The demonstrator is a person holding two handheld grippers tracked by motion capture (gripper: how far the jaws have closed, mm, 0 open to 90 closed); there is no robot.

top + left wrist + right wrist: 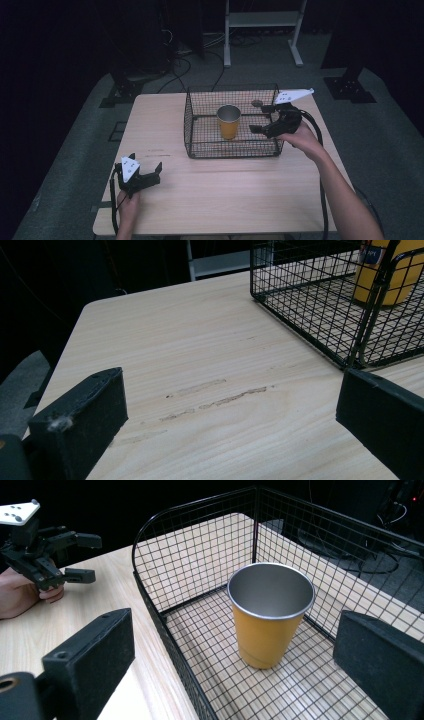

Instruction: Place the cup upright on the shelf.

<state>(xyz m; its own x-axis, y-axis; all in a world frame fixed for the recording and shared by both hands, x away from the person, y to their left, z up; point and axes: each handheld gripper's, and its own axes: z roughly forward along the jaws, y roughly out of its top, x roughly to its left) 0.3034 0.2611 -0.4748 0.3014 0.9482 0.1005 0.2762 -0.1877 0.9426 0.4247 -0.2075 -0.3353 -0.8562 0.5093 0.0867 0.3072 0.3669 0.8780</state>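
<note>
We see the cup (229, 121) upright mid-basket (195, 145), near the tabletop's far edge. Right tool (262, 119) released, reaching over the right wall; straddle the rim squarely. Left tool (148, 173) released, near-left corner.

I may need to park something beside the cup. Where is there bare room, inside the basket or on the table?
Inside the wire basket, the mesh floor left of the orange cup is bare. The cup's right is tight: the right gripper hangs open at that wall. On the table, the widest free patch lies between the basket's near wall and the near edge, right of the left gripper.
</note>
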